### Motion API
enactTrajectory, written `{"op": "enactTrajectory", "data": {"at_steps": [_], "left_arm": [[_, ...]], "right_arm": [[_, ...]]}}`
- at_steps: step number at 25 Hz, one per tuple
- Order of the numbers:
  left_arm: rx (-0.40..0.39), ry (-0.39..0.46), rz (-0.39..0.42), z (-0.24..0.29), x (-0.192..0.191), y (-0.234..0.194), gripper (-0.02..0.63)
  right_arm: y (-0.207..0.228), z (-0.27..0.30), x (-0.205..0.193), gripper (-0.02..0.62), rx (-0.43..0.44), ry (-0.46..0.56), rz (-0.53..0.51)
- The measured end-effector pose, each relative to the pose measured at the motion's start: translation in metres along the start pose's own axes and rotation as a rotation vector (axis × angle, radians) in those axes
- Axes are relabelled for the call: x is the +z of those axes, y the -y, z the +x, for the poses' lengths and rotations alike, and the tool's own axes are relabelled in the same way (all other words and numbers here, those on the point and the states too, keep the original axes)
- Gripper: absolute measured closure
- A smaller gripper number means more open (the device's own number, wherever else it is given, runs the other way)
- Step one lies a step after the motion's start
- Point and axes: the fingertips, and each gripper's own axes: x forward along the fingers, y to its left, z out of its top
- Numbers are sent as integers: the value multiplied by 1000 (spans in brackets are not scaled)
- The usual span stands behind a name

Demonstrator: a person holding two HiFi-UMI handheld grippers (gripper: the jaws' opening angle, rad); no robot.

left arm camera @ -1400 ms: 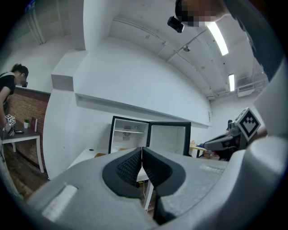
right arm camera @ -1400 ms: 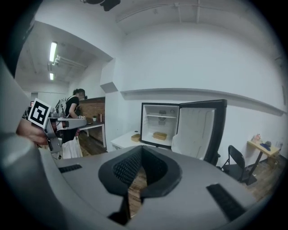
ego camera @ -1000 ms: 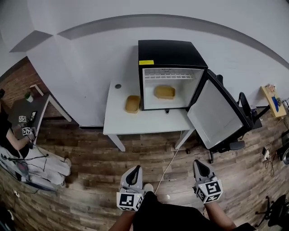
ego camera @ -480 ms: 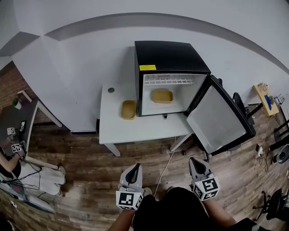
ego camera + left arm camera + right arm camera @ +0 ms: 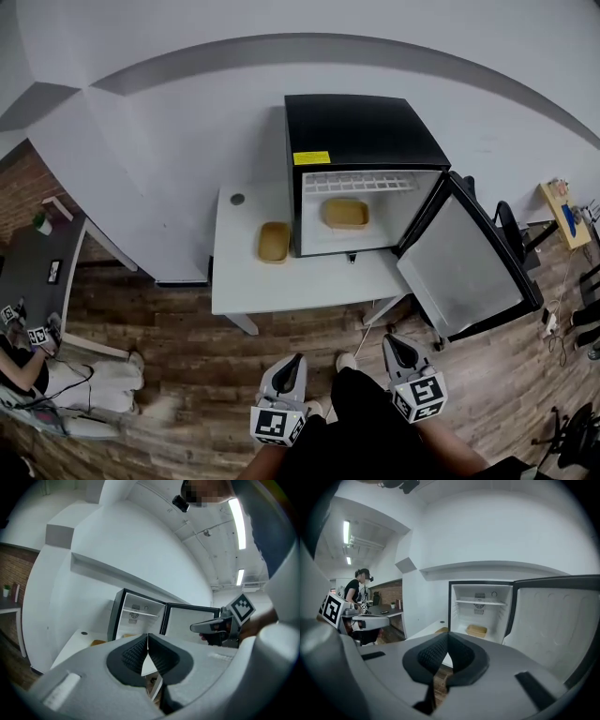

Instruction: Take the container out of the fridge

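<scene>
A tan container (image 5: 345, 214) sits on the floor of the open black fridge (image 5: 366, 131), also visible in the right gripper view as the container (image 5: 476, 630). A second tan container (image 5: 275, 242) lies on the white table (image 5: 281, 286) just left of the fridge. Both grippers are far from the fridge, low in front of the person over the wooden floor. My left gripper (image 5: 293, 362) (image 5: 147, 640) is shut and empty. My right gripper (image 5: 393, 343) (image 5: 447, 638) also has its pads together with nothing between them.
The fridge door (image 5: 469, 267) swings out to the right, past the table's edge. A small round object (image 5: 237, 199) lies on the table's back left. A dark desk (image 5: 42, 267) and a seated person (image 5: 28, 356) are at the left. A chair (image 5: 511, 225) stands behind the door.
The head view has shifted, and the fridge and table look slightly nearer. Both grippers stay shut in front of the body; the right one sits a little higher in the view.
</scene>
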Motion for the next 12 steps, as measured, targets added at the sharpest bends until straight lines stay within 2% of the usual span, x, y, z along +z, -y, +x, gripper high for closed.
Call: {"op": "enactTrajectory", "data": {"at_steps": [5, 9, 12], "left_arm": [[15, -11, 11, 40, 6, 2, 589], [18, -37, 27, 86, 9, -4, 589], [9, -48, 52, 125, 15, -3, 589]], "right_arm": [[33, 34, 7, 600, 25, 10, 24], [70, 55, 27, 600, 11, 56, 29], [99, 71, 29, 600, 1, 53, 15]]}}
